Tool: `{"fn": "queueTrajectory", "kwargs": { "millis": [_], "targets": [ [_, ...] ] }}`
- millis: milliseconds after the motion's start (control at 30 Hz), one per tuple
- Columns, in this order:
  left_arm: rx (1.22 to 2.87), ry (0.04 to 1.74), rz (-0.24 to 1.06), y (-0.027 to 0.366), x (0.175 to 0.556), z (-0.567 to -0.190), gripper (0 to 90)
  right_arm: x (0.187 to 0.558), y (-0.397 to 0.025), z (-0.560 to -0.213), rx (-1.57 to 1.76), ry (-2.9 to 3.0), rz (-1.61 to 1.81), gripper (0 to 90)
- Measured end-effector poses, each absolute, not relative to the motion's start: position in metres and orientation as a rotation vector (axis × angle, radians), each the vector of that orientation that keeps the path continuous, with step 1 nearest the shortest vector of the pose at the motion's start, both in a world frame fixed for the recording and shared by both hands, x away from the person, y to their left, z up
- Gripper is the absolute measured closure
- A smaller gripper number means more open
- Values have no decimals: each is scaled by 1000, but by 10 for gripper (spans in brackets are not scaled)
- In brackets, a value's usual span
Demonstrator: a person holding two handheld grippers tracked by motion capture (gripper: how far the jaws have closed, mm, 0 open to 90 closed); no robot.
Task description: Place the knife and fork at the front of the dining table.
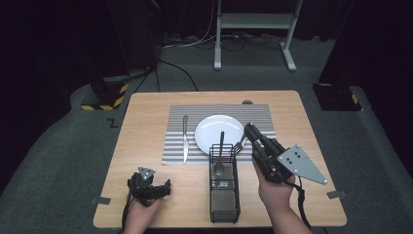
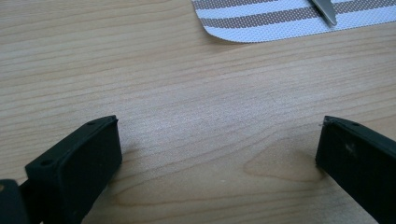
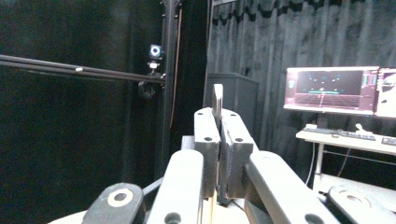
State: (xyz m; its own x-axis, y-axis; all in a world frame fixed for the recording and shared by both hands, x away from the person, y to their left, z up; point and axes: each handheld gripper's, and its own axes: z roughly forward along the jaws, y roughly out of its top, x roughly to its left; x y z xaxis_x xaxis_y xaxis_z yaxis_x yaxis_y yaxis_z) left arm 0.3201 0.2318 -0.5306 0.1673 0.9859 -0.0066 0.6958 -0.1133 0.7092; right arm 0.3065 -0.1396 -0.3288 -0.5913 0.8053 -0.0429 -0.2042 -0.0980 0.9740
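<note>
One silver metal fork (image 1: 238, 145) sat pinched in my right tool (image 1: 249, 130), just right of the white round plate (image 1: 219, 133); I judged it should be lowered flat onto the striped placemat (image 1: 263, 117). My left tool (image 1: 155, 187) rested wide on the wooden desk (image 1: 146, 112).

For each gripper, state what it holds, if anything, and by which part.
Right gripper: shut on the fork, gripped by its handle. Left gripper: open, holding nothing.
</note>
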Motion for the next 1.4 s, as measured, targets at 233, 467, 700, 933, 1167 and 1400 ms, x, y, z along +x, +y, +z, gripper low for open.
{"fn": "queueTrajectory", "kwargs": {
  "millis": [233, 467, 700, 933, 1167, 1400],
  "targets": [
    [1875, 1588, 653, 232, 320, -531, 3, 308, -154, -325, 695, 1426, 1741, 869],
    [1875, 1587, 653, 232, 320, -531, 3, 313, -170, -329, 731, 1416, 1693, 869],
    [1875, 1587, 653, 232, 320, -531, 3, 325, -184, -347, 795, 1445, 1641, 869],
    [1875, 1588, 653, 232, 320, -531, 3, 337, -191, -369, 853, 1484, 1592, 869],
    [1875, 1587, 653, 232, 320, -531, 3, 350, -194, -391, 891, 1514, 1540, 869],
    [1875, 1587, 653, 232, 320, -531, 3, 372, -194, -412, 942, 1566, 1492, 869]
  ]
}}
